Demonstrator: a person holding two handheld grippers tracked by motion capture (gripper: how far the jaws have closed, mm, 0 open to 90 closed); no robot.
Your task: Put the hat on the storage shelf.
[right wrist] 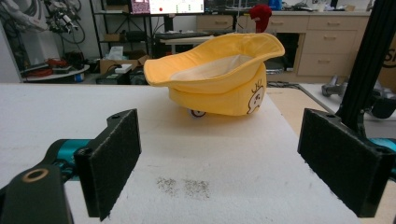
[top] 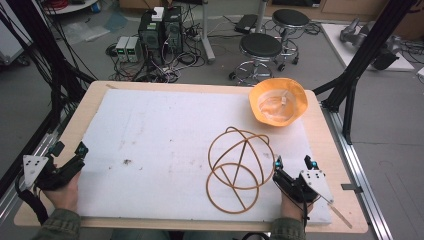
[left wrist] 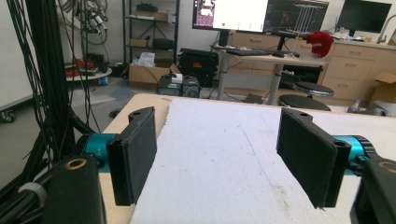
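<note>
A yellow hat [top: 278, 101] lies upside down, brim up, on the white foam mat [top: 160, 130] at the back right; in the right gripper view the hat [right wrist: 219, 79] sits straight ahead, a cartoon print on its side. A frame of thin tan hoops [top: 239, 167] stands on the mat in front of the hat. My right gripper [top: 294, 162] [right wrist: 226, 158] is open at the front right, just right of the hoops, holding nothing. At the mat's front left edge my left gripper [top: 70, 148] [left wrist: 219, 154] is open with bare mat between its jaws.
The wooden table [top: 95, 90] borders the mat on all sides. Black frame posts [top: 360, 65] rise at the right and a bundle of cables [top: 45, 65] at the left. Two stools [top: 260, 46] and computer boxes [top: 160, 30] stand on the floor behind. Dark specks [top: 126, 161] mark the mat.
</note>
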